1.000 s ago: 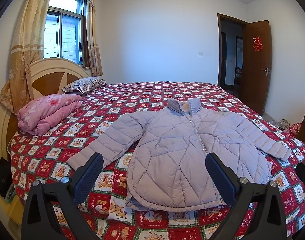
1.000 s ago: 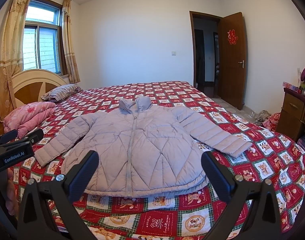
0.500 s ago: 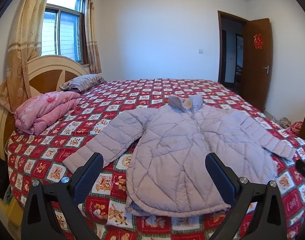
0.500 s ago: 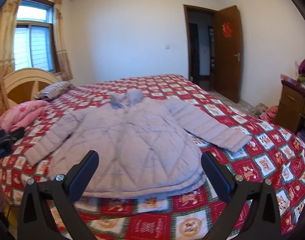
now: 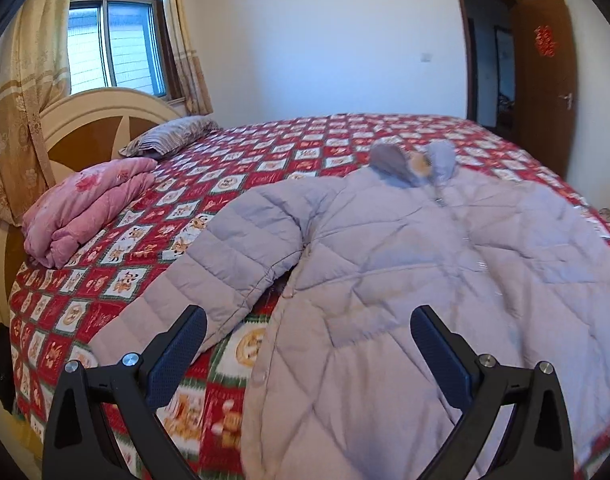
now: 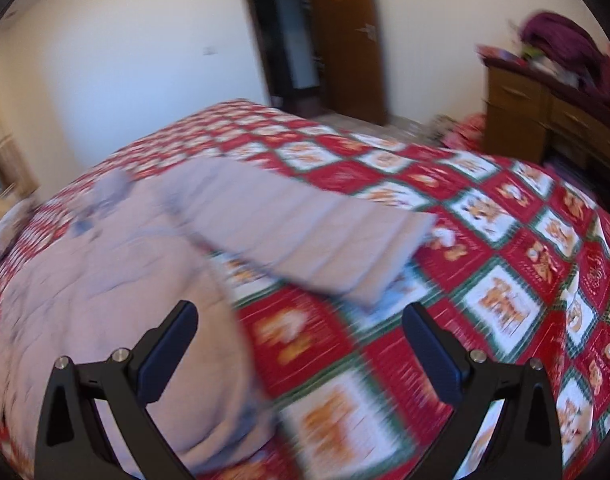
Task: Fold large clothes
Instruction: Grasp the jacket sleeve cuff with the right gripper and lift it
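Fingers [image 5: 189, 344] of both grippers (spread wide, empty) hover above the jacket [image 5: 385, 264] on the bed [image 6: 505, 240]

Jacket [image 5: 405, 280] flat on bed [image 5: 265, 168]; folded quilt [image 5: 85, 204], pillow [image 5: 173, 140] left.

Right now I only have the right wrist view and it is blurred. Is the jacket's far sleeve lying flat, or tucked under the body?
Observer: Flat. The left wrist view shows that sleeve stretched out over the bedspread, beside the jacket body.
Operator: Is the left hand-held gripper holding it?
Observer: No. The left hand-held gripper is open, with nothing between its fingers.
Operator: Anything beyond that sleeve?
Observer: A folded pink blanket by the headboard, apart from the sleeve.
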The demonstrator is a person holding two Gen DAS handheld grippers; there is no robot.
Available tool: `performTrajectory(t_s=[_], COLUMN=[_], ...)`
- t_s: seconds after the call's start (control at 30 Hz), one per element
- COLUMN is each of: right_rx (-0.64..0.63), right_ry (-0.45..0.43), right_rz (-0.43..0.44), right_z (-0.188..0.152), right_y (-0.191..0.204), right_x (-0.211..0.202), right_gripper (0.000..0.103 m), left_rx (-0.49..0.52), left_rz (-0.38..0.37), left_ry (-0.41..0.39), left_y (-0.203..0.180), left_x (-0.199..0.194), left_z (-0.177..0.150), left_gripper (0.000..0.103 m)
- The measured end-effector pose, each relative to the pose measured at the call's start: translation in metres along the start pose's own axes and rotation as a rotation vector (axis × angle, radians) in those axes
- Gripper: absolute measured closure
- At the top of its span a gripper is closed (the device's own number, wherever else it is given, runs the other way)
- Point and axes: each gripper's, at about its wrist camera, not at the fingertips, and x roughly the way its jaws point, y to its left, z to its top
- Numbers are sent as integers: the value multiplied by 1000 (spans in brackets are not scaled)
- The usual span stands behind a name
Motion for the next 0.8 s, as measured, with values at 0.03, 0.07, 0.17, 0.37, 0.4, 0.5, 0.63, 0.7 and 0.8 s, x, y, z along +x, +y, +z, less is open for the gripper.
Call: performTrajectory(t_s=[0.03, 0.07, 0.17, 0.37, 0.4, 0.5, 0.63, 0.7, 0.8], right_rx=[26, 58, 119, 142, 140, 117, 57, 28, 12], right_ry=[8, 22, 56, 122, 128, 136, 100, 93, 70], right_rz=[-22, -43, -90, -139, -141, -128, -124, -130, -130], right_z=[6, 12, 27, 36, 36, 34, 31, 33, 41], right_y=[-10, -21, -44, -60, -62, -60, -49, -44, -39], right_x=[9, 19, 45, 84, 88, 94, 95, 97, 91], right_gripper=[2, 5, 6, 13, 16, 34, 65, 86, 91], left_rx=[1, 2, 2, 48, 55, 81, 59, 47, 51], left_rz=[10, 18, 33, 71, 80, 120, 115, 104, 97], left_ry=[9, 15, 39, 77, 80, 114, 160, 164, 151], left_y=[-3, -6, -17, -37, -39, -41, -36, -34, -29], left_x=[12, 20, 51, 95, 100, 124, 140, 140, 133], left_z=[2, 4, 11, 16, 15, 7, -2, -2, 3], left_gripper=[1, 1, 1, 1, 1, 1, 1, 1, 1])
